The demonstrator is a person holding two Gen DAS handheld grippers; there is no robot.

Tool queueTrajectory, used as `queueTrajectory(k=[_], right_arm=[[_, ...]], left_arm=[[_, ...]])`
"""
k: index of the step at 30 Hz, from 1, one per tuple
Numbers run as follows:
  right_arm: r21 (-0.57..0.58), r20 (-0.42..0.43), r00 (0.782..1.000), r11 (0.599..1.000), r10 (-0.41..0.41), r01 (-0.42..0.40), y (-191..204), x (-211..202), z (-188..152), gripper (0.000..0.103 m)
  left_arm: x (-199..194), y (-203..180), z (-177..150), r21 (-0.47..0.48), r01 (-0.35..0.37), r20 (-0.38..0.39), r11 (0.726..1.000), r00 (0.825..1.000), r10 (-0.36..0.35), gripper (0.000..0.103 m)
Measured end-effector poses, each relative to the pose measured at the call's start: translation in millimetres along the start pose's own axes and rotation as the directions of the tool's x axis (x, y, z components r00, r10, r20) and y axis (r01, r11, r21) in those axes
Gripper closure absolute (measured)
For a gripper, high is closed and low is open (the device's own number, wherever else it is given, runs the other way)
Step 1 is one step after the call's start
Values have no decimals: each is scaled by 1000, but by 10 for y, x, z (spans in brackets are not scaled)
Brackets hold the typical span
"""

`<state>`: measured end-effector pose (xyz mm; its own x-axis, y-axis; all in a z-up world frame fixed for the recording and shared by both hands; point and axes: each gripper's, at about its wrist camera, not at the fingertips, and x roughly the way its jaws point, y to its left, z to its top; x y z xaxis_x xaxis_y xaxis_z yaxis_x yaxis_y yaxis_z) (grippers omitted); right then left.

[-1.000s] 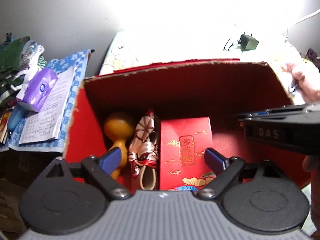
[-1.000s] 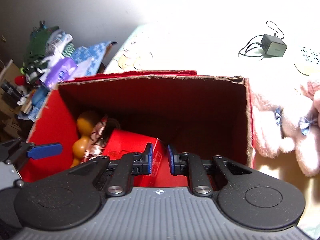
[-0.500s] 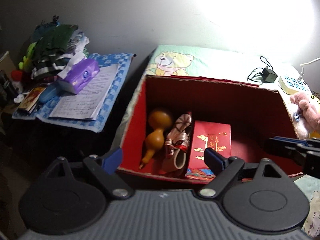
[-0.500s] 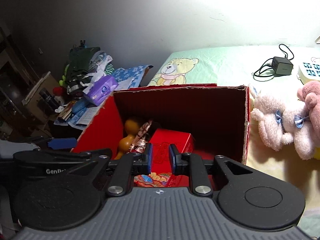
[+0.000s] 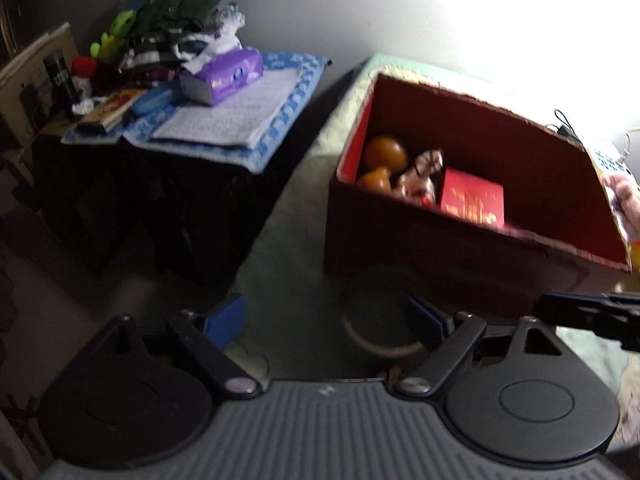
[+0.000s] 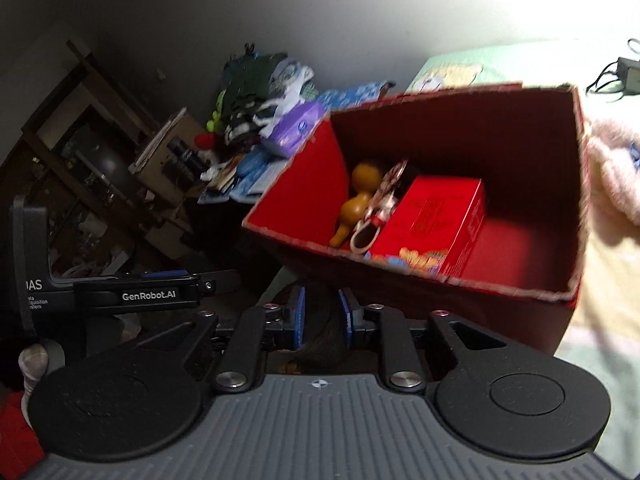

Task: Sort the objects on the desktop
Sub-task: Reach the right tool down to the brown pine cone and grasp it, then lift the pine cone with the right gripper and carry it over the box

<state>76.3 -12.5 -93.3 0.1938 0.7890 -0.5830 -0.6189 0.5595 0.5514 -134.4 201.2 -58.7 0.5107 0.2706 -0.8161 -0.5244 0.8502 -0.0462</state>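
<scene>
Red cardboard box (image 5: pixel 460 256) sits ahead of both your grippers, on the pale green bedspread (image 5: pixel 288 248). Your left gripper (image 5: pixel 328 320) has its jaws spread wide with nothing between them; under the gap lies a light-coloured ring (image 5: pixel 380 344) on the bedspread, too dim to identify. Your right gripper (image 6: pixel 322 316) has its jaws drawn close with only a narrow gap; something dark shows in that gap, but you cannot tell whether it is gripped or merely behind the blue pads (image 6: pixel 299 316).

Inside the box, along its left side, an orange gourd (image 6: pixel 360 196) stands against the wall, a patterned red-and-white pouch (image 6: pixel 380 208) lies just beside it, and a red gift box with gold print (image 6: pixel 436 220) touches the pouch on the other side. The right part of the box floor is bare red card.

Beyond the box's right wall a pink plush toy (image 6: pixel 612 168) rests on the bed, and a black charger with its cable (image 6: pixel 628 70) lies further back. To the left, well apart from the box, a low table with a blue patterned cloth (image 5: pixel 280 120) carries a purple tissue pack (image 5: pixel 222 76), an open notebook (image 5: pixel 224 120) and a heap of folded clothes (image 5: pixel 180 28).
</scene>
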Motion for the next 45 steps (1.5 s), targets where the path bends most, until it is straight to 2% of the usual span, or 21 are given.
queueTrajectory(k=[5,11,14,17,19,24,29,32,35,38,39,45], right_arm=[[92,-101,994,995,46,-37,-77,208,-101,80],[135,-190,979,989,78,-52,-89,365,-190,77],[166,-213,971,984,107,-71,-111,407,-222,73],[192,-247,959,977,136,-89,-126,487,-246,71],[207,-270,951,974,149,-94,-137,551,-257,70],[218,-313,936,972,158,-91,-123,680,-295,62],[206,-332,929,973,165,-99,-102,746,-309,62],[214,-353,921,973,165,-93,-139,805,-328,62],[218,-369,913,971,173,-96,-173,812,-349,64],[228,-363,915,969,176,-96,-206,801,-354,70],[230,-360,917,969,174,-94,-228,781,-361,77],[251,-329,929,964,168,-85,-412,543,-386,78]], left_arm=[[111,3,-276,-11,94,-73,995,993,-95,15],[245,-161,-524,84,122,-114,989,987,-112,15],[337,-197,-588,97,131,-124,987,985,-119,16],[463,-181,-604,76,142,-152,987,980,-130,22],[527,-183,-594,66,153,-166,986,976,-141,30],[611,-210,-600,48,178,-177,983,970,-167,33],[702,-214,-589,30,197,-195,980,963,-187,42],[734,-260,-603,31,215,-217,976,955,-203,55],[718,-323,-614,50,213,-212,976,957,-198,55],[712,-383,-614,61,222,-214,973,955,-204,55],[701,-415,-607,69,227,-215,971,954,-208,55],[657,-739,-580,143,279,-218,950,945,-245,55]])
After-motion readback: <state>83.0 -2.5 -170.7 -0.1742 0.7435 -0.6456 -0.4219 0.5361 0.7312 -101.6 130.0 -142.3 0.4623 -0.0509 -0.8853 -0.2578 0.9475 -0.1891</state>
